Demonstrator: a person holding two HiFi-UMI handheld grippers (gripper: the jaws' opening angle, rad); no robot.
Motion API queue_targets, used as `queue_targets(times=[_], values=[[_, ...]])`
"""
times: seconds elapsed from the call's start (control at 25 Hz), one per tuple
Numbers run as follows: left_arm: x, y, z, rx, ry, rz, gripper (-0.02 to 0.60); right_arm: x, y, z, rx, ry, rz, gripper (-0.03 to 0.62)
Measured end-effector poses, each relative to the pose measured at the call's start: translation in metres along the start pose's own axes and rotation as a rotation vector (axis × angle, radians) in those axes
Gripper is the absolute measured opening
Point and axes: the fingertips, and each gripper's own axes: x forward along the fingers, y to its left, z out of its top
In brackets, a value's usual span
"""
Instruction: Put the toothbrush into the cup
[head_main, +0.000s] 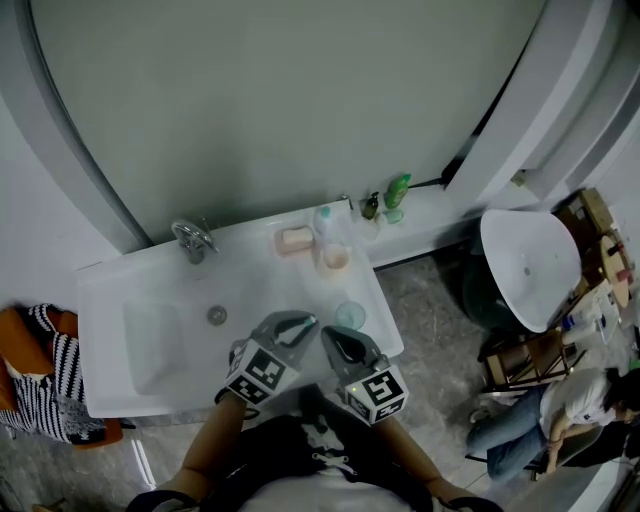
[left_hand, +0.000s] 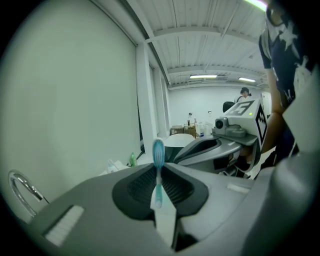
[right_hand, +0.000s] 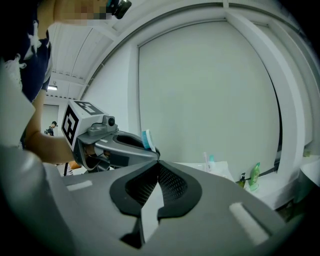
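Room: white washbasin surface (head_main: 110, 300) under a pale wall.
Left hand-held gripper (left_hand: 159, 167): jaws clamped on the white-and-teal plastic toothbrush (left_hand: 158, 152), its bristle head sticking up above them.
Right hand-held gripper (right_hand: 157, 161): jaws closed together, nothing between them, just beside the left one.
Cup: pale translucent cup (head_main: 350, 316) standing on the surface just beyond both tips.
Farther back: chrome tap (head_main: 193, 240), pink soap dish (head_main: 295, 240).
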Motion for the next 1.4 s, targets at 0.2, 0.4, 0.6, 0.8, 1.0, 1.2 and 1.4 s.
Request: queue_targets(times=[0.2,0.4,0.6,0.8,1.0,1.2,1.4], values=[[0.014,-0.013,0.01,0.013,-0.017,-0.031,0.031,-0.014,-0.012,-0.002,0.006,-0.009,-0.034,0.002],[0.03,-0.02,0.028,0.005,-0.061,-0.067,0.031,-0.031,-0.029,-0.005,0.012,-0.024,-0.078,0.002],[0.048,-0.03,0.037,0.008,-0.073,-0.108,0.031,-0.046,-0.047,-0.003,0.019,-0.039,-0.132,0.002],[0.064,-0.035,0.039,0.006,-0.07,-0.144,0.031,-0.056,-0.062,-0.003,0.037,-0.046,-0.182,0.002],[0.075,-0.042,0.034,0.011,-0.046,-0.172,0.031,-0.062,-0.07,-0.005,0.046,-0.048,-0.209,0.002],[0.088,-0.045,0.024,-0.004,-0.016,-0.181,0.031,-0.066,-0.073,-0.008,0.055,-0.045,-0.217,0.002],[0.1,-0.051,0.003,0.001,0.039,-0.188,0.031,-0.067,-0.075,-0.013,0.062,-0.038,-0.221,0.002]])
